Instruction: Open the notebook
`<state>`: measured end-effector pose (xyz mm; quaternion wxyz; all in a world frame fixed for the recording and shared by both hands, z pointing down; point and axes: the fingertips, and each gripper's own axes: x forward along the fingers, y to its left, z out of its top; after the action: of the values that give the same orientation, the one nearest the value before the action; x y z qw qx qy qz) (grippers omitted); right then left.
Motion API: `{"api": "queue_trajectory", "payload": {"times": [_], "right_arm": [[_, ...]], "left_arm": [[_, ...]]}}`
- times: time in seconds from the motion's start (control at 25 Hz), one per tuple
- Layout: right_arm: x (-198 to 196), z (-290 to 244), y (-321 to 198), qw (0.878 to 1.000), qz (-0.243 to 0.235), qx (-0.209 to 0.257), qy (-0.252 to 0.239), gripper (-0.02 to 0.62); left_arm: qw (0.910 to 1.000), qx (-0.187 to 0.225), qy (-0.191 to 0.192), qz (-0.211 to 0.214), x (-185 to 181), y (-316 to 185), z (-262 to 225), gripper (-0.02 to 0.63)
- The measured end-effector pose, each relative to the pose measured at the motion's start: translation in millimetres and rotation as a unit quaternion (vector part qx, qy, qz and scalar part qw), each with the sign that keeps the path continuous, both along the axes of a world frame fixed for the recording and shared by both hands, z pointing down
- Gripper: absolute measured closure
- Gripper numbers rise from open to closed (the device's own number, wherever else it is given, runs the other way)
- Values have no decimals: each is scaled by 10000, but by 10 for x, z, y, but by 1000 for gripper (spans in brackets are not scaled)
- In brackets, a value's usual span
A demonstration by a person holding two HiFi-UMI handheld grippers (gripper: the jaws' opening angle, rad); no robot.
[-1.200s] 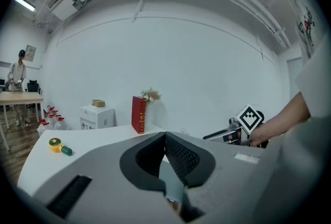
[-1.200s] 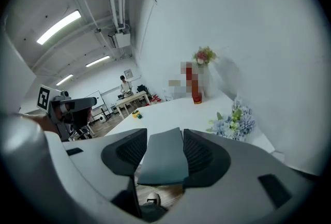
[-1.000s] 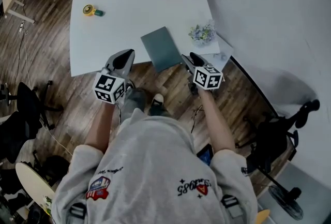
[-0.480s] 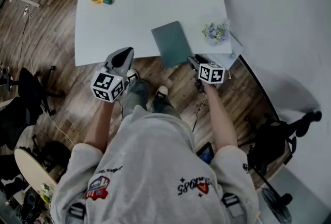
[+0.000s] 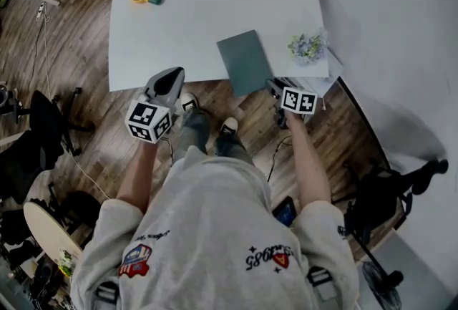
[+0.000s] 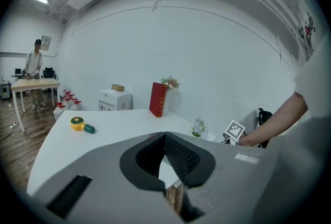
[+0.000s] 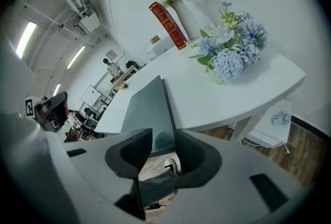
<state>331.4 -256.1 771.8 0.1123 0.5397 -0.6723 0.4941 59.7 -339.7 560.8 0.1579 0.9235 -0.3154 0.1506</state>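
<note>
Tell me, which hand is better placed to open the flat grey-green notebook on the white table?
The right. The right gripper sits at the near edge of the flat grey-green notebook, whose edge shows between its jaws, which have just been closing. The left gripper hangs off to the side, jaws together.

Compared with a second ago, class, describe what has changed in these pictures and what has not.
The right gripper has come down to the near, overhanging edge of the notebook; its jaws have just been closing around that edge, not yet gripping. The notebook stays closed on the table; the left gripper stays shut, empty.
</note>
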Motion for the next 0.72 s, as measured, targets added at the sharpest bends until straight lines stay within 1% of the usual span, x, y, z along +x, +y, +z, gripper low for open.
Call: {"api": "queue_trajectory", "payload": {"times": [0.08,0.16,0.28,0.36,0.48,0.72], "right_arm": [[-3,1,-3,10000,-9,-21,1,457],[11,19,4,10000,-12,-83,-37,478],[15,44,2,9996,-30,-189,-185,483],[3,15,1,9996,-70,-195,-214,502],[-9,-69,13,9999,-64,-76,-117,520],[-35,-244,18,9997,81,196,-77,554]], "left_arm": [[10000,-9,-2,-16,-11,-11,6,601],[10000,-17,-1,-27,-19,-17,10,601],[10000,-26,8,-40,-46,-21,12,601],[10000,-18,20,-55,-73,-13,-2,601],[10000,-17,44,-81,-115,16,-16,601],[9999,7,94,-124,-182,104,-48,601]]}}
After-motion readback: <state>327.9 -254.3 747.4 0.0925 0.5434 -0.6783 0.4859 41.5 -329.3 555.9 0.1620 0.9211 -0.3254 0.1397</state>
